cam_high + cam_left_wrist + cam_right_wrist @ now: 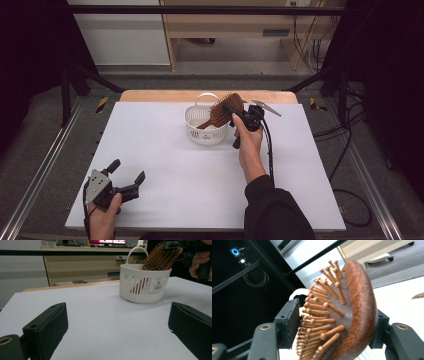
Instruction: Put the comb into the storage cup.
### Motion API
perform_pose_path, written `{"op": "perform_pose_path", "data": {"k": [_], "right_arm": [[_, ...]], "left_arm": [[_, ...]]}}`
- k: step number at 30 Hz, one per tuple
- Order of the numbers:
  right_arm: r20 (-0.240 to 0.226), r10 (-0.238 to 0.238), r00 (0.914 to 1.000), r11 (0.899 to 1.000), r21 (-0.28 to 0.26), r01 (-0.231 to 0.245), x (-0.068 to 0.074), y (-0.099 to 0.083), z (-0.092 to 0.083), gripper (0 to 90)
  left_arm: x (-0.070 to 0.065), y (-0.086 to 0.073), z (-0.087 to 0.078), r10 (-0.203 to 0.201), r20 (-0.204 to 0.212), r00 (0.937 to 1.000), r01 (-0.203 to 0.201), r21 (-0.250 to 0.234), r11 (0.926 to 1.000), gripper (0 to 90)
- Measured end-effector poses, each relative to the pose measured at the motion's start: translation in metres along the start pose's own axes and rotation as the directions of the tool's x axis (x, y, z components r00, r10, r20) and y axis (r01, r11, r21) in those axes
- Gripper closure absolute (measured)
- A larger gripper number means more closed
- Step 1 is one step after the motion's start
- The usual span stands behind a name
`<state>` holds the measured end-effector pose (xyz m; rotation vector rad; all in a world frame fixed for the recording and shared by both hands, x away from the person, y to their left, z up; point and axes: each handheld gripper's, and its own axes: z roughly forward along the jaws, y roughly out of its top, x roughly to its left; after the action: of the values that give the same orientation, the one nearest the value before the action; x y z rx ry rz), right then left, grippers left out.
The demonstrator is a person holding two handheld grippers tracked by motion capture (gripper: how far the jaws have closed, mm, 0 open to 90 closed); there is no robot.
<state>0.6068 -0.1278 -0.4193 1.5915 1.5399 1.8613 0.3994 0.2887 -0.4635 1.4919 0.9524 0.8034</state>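
Observation:
A brown wooden hairbrush (225, 110) leans in the white slotted basket (192, 116), handle down inside, bristled head sticking out over the rim. My right gripper (232, 107) reaches in from the basket's right side, with the brush head (359, 305) between its jaws. One pad faces the bristle tips with a thin gap and the other sits behind the wooden back. My left gripper (128, 170) rests near the table's front left corner, jaws wide apart with nothing between them. From the left gripper (117, 306) view, the basket (143, 287) and brush (160, 258) stand far ahead.
The white table top (165, 165) spans the work area, with a wooden strip along its far edge. Black frame bars and cables run beside the table on both sides. A wooden cabinet stands beyond the table.

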Motion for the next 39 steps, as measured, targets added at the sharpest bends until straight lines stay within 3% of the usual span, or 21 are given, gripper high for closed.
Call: {"op": "perform_pose_path", "data": {"k": [4, 13, 22, 39], "right_arm": [[0.026, -0.025, 0.9994, 1.0, 0.014, 0.025, 0.0002, -0.0006, 0.0002, 30.1], [0.035, -0.064, 0.9973, 0.997, 0.032, 0.063, 0.0011, -0.0009, 0.0006, 24.3], [0.065, -0.131, 0.9892, 0.99, 0.053, 0.128, 0.0048, -0.0011, 0.0, 12.5], [0.105, -0.183, 0.9774, 0.982, 0.068, 0.177, 0.0056, 0.0026, -0.0055, 7.2]], "left_arm": [[0.0, 0.0, 0.0, 0.0, 0.0, 1.0, 0.0, 0.0, 1.0, 2.7], [0.0, 0.0, 0.0, 0.001, 0.0, 1.0, -0.001, 0.0, 1.0, 2.7], [0.0, 0.0001, 0.0, 0.001, 0.001, 1.0, -0.001, -0.001, 1.0, 2.7], [0.0, 0.0002, 0.0, 0.002, 0.001, 1.0, -0.002, -0.001, 1.0, 2.6]]}}
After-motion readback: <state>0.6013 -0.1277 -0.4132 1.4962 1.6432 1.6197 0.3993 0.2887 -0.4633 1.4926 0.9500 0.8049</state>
